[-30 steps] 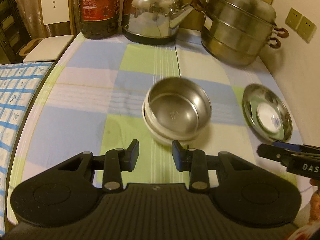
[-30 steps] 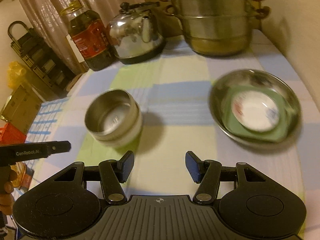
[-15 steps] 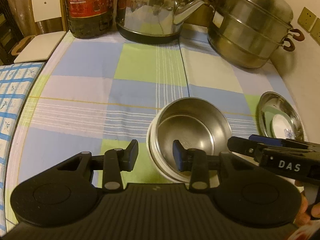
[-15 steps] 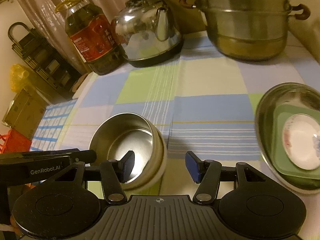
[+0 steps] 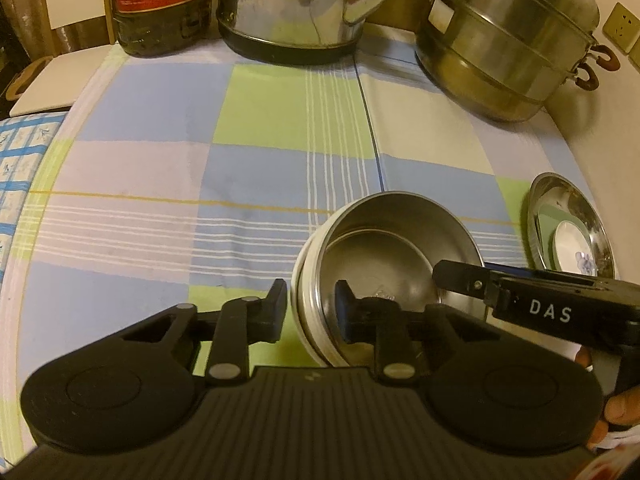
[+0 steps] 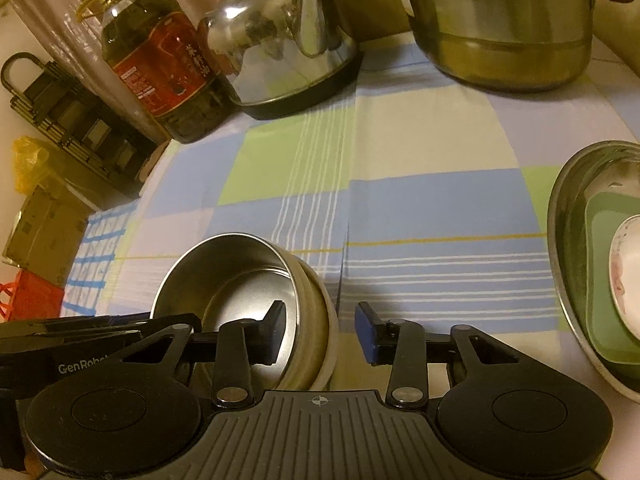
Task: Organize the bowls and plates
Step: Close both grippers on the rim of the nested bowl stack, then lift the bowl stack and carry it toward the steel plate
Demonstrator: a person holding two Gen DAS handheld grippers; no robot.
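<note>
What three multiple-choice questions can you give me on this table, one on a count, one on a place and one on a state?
1. How many bowls make up the bowl stack? A one; B two; C four.
2. The floral dish sits: A in the green plate inside the steel basin; B alone, outside any plate; C in the bowl stack.
3. The right gripper has its jaws: A astride the stack's rim; B shut with nothing between; C clamped on the basin.

Answers:
1. B, a steel bowl nests in a pale bowl.
2. A, the dish lies on green, ringed by steel.
3. A, one finger is inside and one outside; the jaws have just been closing and are not yet pressing.
</note>
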